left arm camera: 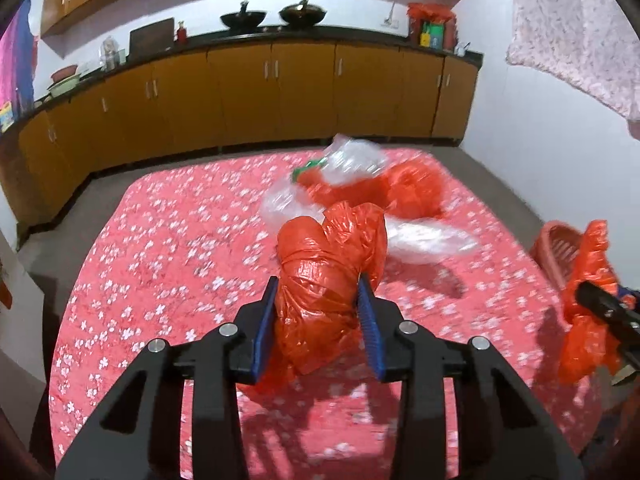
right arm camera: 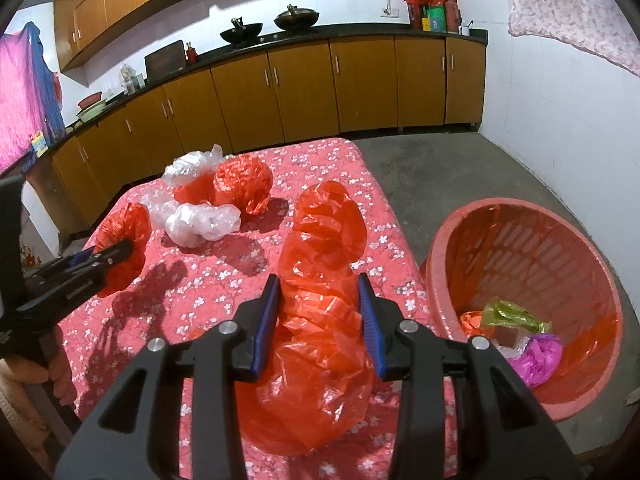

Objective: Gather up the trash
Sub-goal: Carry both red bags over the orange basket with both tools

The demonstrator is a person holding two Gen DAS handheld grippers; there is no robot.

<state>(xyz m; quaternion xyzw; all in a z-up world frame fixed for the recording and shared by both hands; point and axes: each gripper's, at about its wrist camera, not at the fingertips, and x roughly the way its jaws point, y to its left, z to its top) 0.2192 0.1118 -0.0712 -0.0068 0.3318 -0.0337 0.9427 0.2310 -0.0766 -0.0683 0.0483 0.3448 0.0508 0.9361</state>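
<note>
My left gripper (left arm camera: 318, 280) is shut on a crumpled red plastic bag (left arm camera: 332, 248), held just above the pink flowered tablecloth (left arm camera: 180, 240). In the right wrist view the same gripper (right arm camera: 120, 250) shows at the left with that bag (right arm camera: 120, 224). My right gripper (right arm camera: 318, 278) is shut on a longer red plastic bag (right arm camera: 324, 232) that hangs down between its blue pads. A red laundry-style basket (right arm camera: 500, 202) stands on the floor to the right of the table, with green and purple wrappers (right arm camera: 538, 356) in its bottom.
More trash lies at the far side of the table: a balled red bag (right arm camera: 242, 182) and clear plastic bags (right arm camera: 204, 222). Brown kitchen cabinets (right arm camera: 304, 92) run along the back wall. Grey floor (right arm camera: 440, 168) lies between table, basket and the white tiled wall.
</note>
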